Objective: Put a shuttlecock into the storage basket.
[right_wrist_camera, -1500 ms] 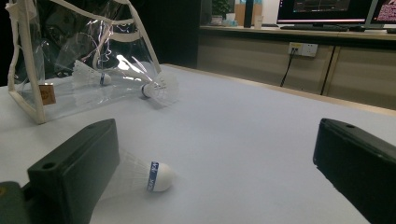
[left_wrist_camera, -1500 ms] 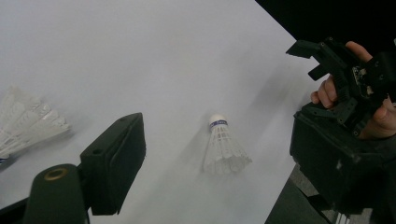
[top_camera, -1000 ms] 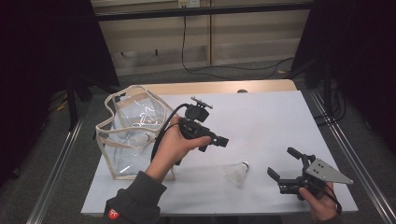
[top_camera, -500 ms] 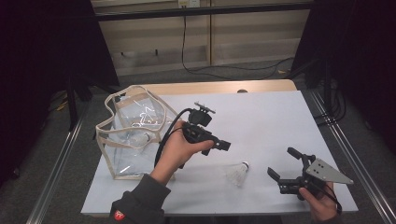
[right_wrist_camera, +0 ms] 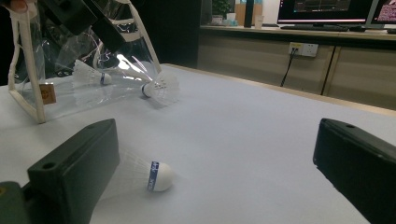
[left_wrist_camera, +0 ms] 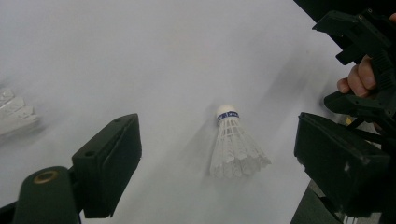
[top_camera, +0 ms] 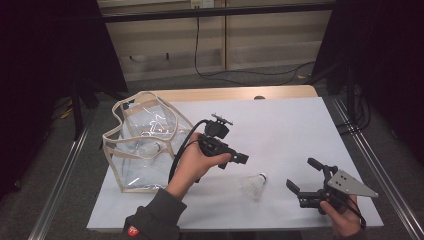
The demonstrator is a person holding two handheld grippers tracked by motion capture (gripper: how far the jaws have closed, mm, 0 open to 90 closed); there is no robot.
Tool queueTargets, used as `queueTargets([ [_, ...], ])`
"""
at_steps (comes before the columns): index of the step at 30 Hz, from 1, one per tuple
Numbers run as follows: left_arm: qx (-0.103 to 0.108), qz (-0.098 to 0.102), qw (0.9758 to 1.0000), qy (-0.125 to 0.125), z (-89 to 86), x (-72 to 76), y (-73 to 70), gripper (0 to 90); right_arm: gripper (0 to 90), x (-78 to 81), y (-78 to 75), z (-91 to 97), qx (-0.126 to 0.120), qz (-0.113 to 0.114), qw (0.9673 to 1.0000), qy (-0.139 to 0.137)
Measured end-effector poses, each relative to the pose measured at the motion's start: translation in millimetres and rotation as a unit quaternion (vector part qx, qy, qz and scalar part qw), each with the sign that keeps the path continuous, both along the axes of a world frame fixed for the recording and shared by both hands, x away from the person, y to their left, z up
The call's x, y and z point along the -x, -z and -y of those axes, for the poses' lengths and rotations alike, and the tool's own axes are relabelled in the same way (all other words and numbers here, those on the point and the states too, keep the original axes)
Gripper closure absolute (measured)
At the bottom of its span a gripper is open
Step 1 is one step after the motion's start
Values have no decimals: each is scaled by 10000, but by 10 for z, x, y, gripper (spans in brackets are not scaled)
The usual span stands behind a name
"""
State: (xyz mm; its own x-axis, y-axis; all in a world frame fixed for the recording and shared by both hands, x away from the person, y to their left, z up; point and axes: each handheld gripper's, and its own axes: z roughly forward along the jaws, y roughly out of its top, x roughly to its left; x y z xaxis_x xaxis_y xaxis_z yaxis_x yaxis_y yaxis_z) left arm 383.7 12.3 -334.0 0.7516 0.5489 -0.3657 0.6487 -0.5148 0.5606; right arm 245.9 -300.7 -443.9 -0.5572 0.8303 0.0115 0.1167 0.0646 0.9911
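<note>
**Shuttlecock loose on the worktop, both claws empty**

My left claw (top_camera: 243, 159) hangs above the white worktop (top_camera: 280, 130), jaws apart with nothing between them. Looking down along it, I see the shuttlecock (left_wrist_camera: 235, 143) lying on its side below, framed in the gap between my two jaws but well clear of both. Its white cork with the blue band points away from me and the feather skirt fans toward me. From above, the shuttlecock (top_camera: 254, 184) lies near the front edge of the worktop, between my two claws, just below and to the right of the left one.

My right claw (top_camera: 302, 177) is low at the front right corner, its jaws wide apart and empty, aimed toward the shuttlecock. Along its jaws, the shuttlecock (right_wrist_camera: 140, 175) lies on the worktop just beside my left jaw, cork pointing right, and the jaw hides part of the skirt. I cannot tell whether that jaw touches the feathers.

At the left of the worktop stands a clear bag (top_camera: 142, 145) with cream trim and handles. From the right claw's camera, two more shuttlecocks show at the bag (right_wrist_camera: 56, 70): one (right_wrist_camera: 91, 77) behind the clear plastic, and another (right_wrist_camera: 161, 87) at its near edge.

My left hand (top_camera: 192, 165) grips the claw's body, with the cable looping down past my wrist.
</note>
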Motion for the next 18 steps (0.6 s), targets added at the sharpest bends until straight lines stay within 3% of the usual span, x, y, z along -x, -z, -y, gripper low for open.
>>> queueTargets([
  [18, -97, -20, 10000, 14, 59, 22, 182, 149, 4, 0, 2, 1, 3, -3, 10000, 15],
])
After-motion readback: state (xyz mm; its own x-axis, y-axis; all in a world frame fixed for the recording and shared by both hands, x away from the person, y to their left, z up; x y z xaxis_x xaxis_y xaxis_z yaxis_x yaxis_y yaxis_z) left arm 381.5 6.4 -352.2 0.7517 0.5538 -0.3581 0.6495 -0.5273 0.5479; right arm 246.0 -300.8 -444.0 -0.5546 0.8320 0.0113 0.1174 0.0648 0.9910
